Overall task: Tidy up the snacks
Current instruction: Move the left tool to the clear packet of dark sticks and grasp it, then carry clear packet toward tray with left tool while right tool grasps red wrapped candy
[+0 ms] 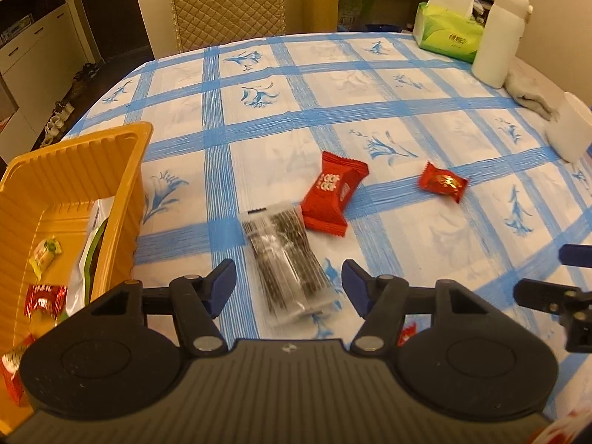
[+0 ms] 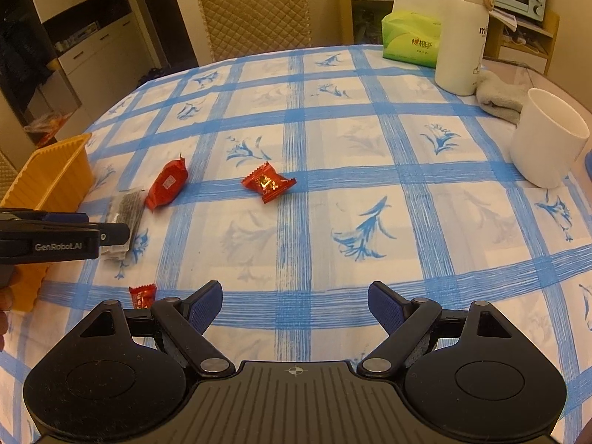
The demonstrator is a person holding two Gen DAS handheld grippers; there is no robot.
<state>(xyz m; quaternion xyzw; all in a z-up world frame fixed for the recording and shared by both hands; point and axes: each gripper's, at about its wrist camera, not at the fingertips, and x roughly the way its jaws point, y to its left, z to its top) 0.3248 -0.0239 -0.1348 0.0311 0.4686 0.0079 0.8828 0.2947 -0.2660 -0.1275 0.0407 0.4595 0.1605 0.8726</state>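
Note:
My left gripper (image 1: 288,288) hangs low over the checked tablecloth, its jaws straddling a clear packet of dark sticks (image 1: 285,259) without touching it. From the right wrist view, the left gripper (image 2: 105,226) is over that packet (image 2: 125,214). A red snack packet (image 1: 331,196) lies just beyond, and a small red candy (image 1: 442,182) further right. Another small red candy (image 2: 142,296) sits near my right gripper (image 2: 296,307), which is open with nothing between its fingers. The orange tray (image 1: 74,170) on the left holds several snacks.
A white cup (image 2: 547,148), a white bottle (image 2: 462,37), a green tissue box (image 2: 410,40) and a grey cloth (image 2: 499,96) stand at the far right of the table. A quilted chair (image 2: 255,7) stands behind the far edge.

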